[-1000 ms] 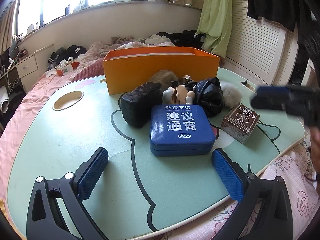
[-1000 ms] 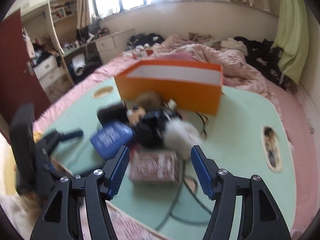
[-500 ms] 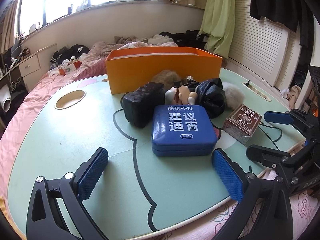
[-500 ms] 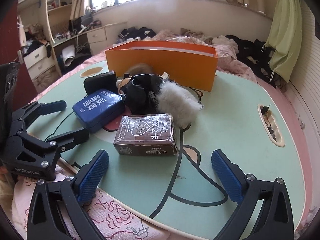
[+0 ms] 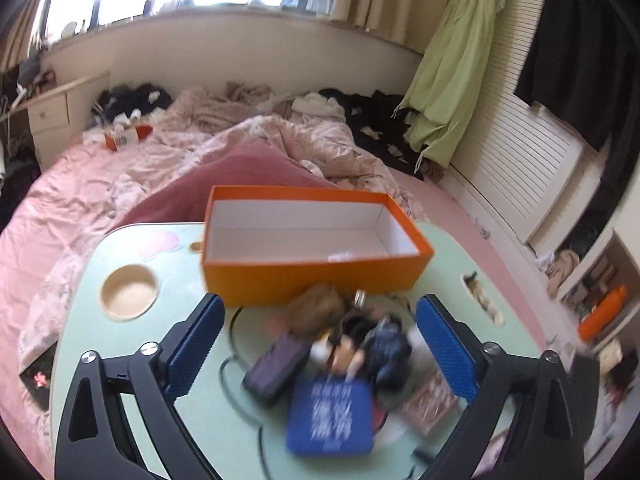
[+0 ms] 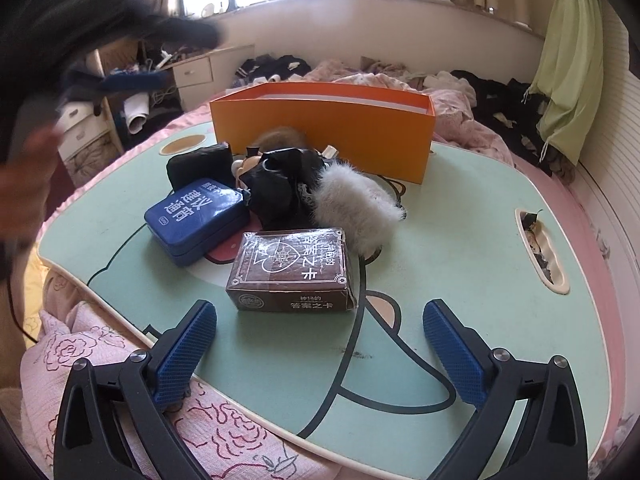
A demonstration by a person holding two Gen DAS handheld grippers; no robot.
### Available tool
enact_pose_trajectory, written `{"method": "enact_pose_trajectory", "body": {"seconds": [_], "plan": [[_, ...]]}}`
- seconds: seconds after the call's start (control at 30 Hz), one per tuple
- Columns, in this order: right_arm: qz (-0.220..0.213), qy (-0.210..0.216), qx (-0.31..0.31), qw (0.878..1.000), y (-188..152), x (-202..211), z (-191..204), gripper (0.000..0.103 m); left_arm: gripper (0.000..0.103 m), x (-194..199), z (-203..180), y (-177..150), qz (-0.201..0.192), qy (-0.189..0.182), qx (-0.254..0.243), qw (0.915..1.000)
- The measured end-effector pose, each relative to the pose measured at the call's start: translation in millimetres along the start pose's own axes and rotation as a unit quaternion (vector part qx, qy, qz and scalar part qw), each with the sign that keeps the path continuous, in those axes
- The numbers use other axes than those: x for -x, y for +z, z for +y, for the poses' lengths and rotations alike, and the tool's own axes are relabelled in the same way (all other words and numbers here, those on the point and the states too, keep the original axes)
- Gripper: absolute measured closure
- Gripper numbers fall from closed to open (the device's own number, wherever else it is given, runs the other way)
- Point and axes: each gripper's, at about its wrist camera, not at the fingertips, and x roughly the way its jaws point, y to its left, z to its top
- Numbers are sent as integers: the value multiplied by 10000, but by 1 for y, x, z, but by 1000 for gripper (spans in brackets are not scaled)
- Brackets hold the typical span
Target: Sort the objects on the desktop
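Sorting not begun: orange box [image 5: 316, 276] empty at the worktop's [image 6: 460, 240] far side, clutter piled before it. Both grippers, left [image 5: 318, 346] and right [image 6: 320, 344], wide, holding nothing; left fingers just narrowed slightly. Next: right closes on card box [image 6: 292, 270].

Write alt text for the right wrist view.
The open right gripper hovers over a mint-green lap table, aimed at a brown card box. Behind lie a blue tin, a grey fluffy item and an orange box.

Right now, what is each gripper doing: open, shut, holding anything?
Left gripper: open, holding nothing; its jaws have just closed a little, above the clutter.
Right gripper: wide open, empty, just short of the brown card box.
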Motion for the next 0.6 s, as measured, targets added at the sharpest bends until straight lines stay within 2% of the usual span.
{"method": "enact_pose_trajectory", "body": {"seconds": [0.07, 0.13, 0.3, 0.47, 0.6], "plan": [[0, 2, -1, 10000, 1, 0, 1, 1, 16, -29, -6, 23, 262, 79, 88, 9996], [-7, 9, -1, 10000, 0, 0, 1, 1, 16, -55, -12, 36, 444, 276, 117, 9986], [-21, 15, -1, 10000, 0, 0, 2, 1, 17, -106, -16, 40, 790, 719, 145, 9942], [-19, 16, 5, 10000, 0, 0, 1, 1, 18, -124, -9, 35, 931, 1011, 248, 9902], [-19, 16, 6, 10000, 1, -1, 1, 1, 18, -126, -10, 35, 961, 1046, 204, 9897]]}}
